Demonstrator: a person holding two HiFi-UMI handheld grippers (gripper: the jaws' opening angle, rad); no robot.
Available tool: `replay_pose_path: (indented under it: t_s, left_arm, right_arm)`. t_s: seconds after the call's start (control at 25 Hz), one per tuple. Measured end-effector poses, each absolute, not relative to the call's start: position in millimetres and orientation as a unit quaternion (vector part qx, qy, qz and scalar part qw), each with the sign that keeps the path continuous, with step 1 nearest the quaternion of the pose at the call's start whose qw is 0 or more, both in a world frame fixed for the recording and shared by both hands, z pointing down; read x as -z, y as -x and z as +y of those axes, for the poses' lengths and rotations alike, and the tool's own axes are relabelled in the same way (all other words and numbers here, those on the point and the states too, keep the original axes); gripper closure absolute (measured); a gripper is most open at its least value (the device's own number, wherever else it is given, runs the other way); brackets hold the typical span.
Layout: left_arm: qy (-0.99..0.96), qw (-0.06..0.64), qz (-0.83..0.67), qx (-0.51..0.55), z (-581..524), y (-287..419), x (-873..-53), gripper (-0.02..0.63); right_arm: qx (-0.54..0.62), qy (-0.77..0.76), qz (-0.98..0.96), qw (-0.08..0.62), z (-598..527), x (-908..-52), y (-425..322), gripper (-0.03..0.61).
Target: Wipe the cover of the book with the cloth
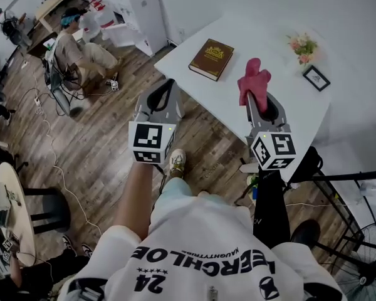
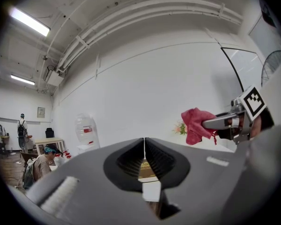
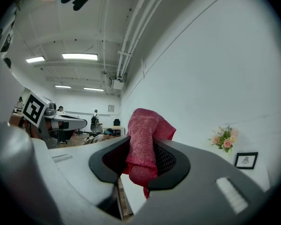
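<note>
1. Head view: a white table (image 1: 269,30) with a flat rectangular top carries a thick brown hardcover book (image 1: 211,59) with gold print on its cover. The book lies closed and flat near the table's near edge. The left gripper (image 1: 168,85) hangs over the wooden floor, just short of that edge and apart from the book. The right gripper (image 1: 257,98) clamps a crumpled red cloth (image 1: 253,80) over the table, to the right of the book and not touching it. Pink flowers (image 1: 302,47) and a small black frame (image 1: 316,78) stand further right.

2. Left gripper view: the ridged black pads meet in a thin line, with nothing between them. The left gripper (image 2: 144,146) points toward the book (image 2: 146,168), a brown sliver seen beyond the pads. The cloth (image 2: 195,124) droops from the right gripper (image 2: 210,123) at the right.

3. Right gripper view: the right gripper (image 3: 143,158) pinches the cloth (image 3: 145,139), a coarse knitted weave, bunched upright with a corner hanging below the pads. The flowers (image 3: 223,139) and frame (image 3: 246,160) stand against the wall.
</note>
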State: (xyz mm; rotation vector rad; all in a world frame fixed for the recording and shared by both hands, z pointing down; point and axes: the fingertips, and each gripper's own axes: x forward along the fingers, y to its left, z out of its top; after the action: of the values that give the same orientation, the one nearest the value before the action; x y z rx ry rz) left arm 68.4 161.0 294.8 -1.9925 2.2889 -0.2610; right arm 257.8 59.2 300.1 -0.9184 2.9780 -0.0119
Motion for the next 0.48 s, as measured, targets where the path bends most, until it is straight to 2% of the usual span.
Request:
replay_pose_path:
  t_s: [0.48]
  left_arm:
    - [0.709,0.058,0.700,0.066,26,25,-299,0.552]
  right_arm:
    - [-0.005,0.362,0.932,0.009,-47,-302,-168,0.477]
